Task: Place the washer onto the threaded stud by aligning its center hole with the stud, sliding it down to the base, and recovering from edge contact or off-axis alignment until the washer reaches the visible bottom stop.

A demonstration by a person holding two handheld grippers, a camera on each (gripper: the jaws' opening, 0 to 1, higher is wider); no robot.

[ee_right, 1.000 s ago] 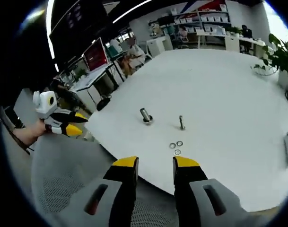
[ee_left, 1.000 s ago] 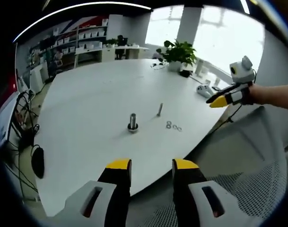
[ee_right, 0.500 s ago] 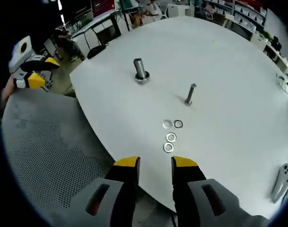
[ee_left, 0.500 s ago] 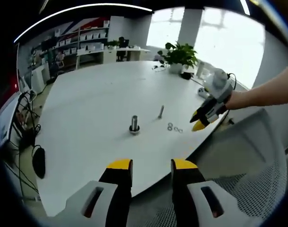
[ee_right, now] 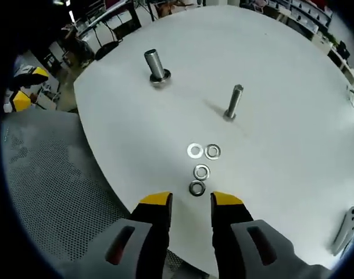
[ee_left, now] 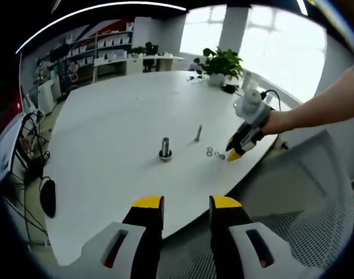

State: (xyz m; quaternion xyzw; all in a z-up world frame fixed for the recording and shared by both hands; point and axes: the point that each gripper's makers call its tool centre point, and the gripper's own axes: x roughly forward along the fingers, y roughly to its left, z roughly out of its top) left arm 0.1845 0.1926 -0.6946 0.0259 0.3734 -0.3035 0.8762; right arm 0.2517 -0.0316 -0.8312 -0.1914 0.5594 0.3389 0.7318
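Right gripper view: my right gripper point(ee_right: 190, 200) fingers parted, holding nothing, just above nearest of four washers point(ee_right: 197, 188) on white worktop point(ee_right: 281, 128); threaded stud point(ee_right: 233, 102) upright beyond. Left gripper point(ee_left: 185, 203) fingers likewise apart, empty.

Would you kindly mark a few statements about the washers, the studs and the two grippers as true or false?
1. Four washers lie loose on the white table. True.
2. A washer already sits on the thin stud. False: it is bare.
3. The right gripper is open, just short of the nearest washer. True.
4. The left gripper holds a washer. False: it is open and holds nothing.
5. The thick stud lies on its side. False: it stands upright.
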